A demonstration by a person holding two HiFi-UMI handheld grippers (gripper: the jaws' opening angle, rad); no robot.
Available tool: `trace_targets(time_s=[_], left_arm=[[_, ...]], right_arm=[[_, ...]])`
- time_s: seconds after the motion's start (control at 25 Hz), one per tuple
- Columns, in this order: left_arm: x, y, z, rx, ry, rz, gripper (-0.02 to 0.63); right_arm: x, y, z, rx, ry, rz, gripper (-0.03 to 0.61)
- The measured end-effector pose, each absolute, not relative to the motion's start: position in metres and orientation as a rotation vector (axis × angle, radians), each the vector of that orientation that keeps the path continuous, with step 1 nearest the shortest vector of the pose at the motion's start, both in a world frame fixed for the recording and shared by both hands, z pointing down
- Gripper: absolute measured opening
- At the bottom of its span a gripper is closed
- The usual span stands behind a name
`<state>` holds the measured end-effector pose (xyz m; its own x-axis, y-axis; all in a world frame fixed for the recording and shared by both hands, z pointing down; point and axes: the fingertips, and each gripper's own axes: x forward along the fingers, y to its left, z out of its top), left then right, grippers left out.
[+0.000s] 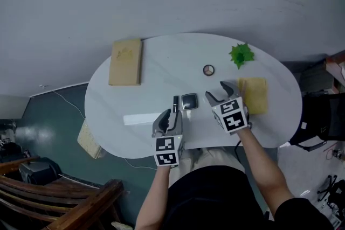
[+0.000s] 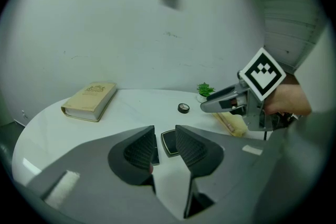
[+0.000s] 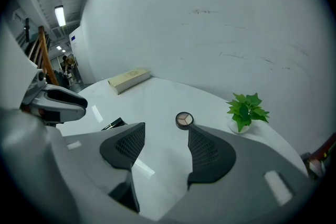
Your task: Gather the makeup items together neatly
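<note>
White oval desk [image 1: 161, 62] stands against a grey wall, with a tan book [image 1: 125, 62] at ten o'clock. The left gripper [image 1: 170, 116] at six has its jaws partly apart and clamps nothing. A slim black stick [image 1: 175, 104] and a square compact [image 1: 189, 101] lie just at its twelve. A round compact [image 1: 208, 69] sits near the centre. The right gripper [image 1: 216, 91] at five has its jaws wide and empty. A plant [image 1: 241, 54] stands at one.

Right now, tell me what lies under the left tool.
White table shows through the gap of the left tool. A slim black stick runs beside its left jaw, near end covered. The square compact lies just beyond.
</note>
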<state>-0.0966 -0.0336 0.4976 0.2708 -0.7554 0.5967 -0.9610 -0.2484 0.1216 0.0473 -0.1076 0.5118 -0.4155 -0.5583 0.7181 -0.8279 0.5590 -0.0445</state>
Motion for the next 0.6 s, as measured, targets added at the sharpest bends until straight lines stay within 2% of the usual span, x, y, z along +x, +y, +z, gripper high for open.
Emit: trace_targets(time_s=[0.6], left_arm=[[-0.089, -0.041, 0.478, 2.139, -1.498, 0.588, 0.121]], right_arm=[[0.044, -0.169, 0.567, 1.2, -2.031, 0.581, 0.268]])
